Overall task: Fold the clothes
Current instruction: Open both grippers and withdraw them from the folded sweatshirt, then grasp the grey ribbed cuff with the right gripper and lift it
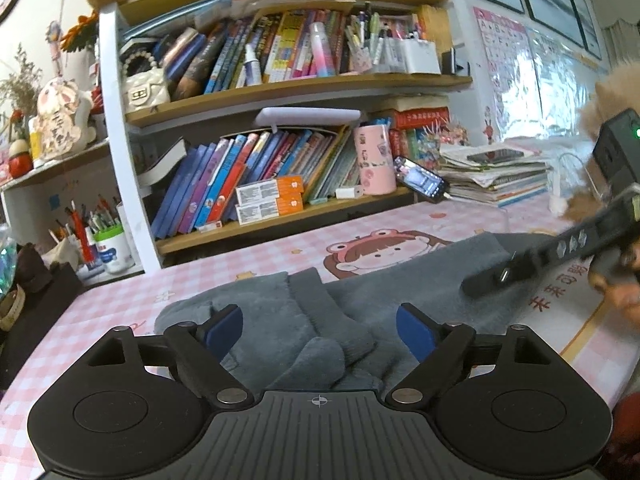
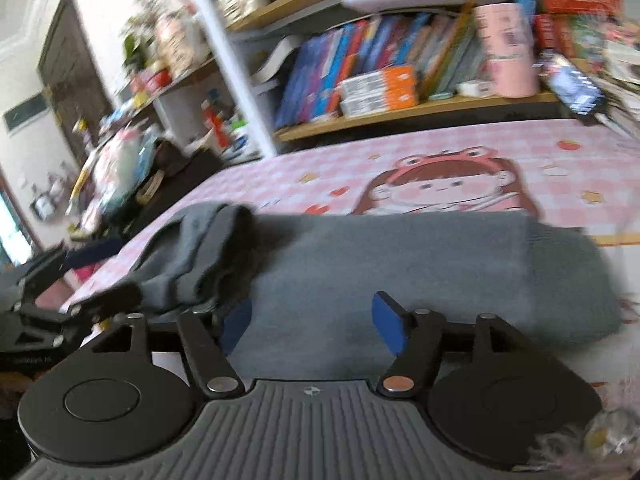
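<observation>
A grey fleece garment (image 1: 352,304) lies on the pink checked table cover (image 1: 256,256). Its near end is bunched into ribbed cuffs and folds, and my left gripper (image 1: 320,332) hovers open over them, the blue pads wide apart and touching nothing. In the right wrist view the garment (image 2: 400,264) forms a flat folded band with a crumpled heap at its left. My right gripper (image 2: 312,324) stands open just above that band with only cloth below it. The right gripper (image 1: 492,276) also shows from the side at the right of the left wrist view, over the garment's far edge.
A bookshelf (image 1: 304,220) packed with books runs along the table's far edge, with a pink cup (image 1: 374,160), a phone (image 1: 422,180) and a paper stack (image 1: 496,180). A pen holder (image 1: 108,248) and clutter stand off the table's left side. A cartoon print (image 2: 436,192) marks the cover.
</observation>
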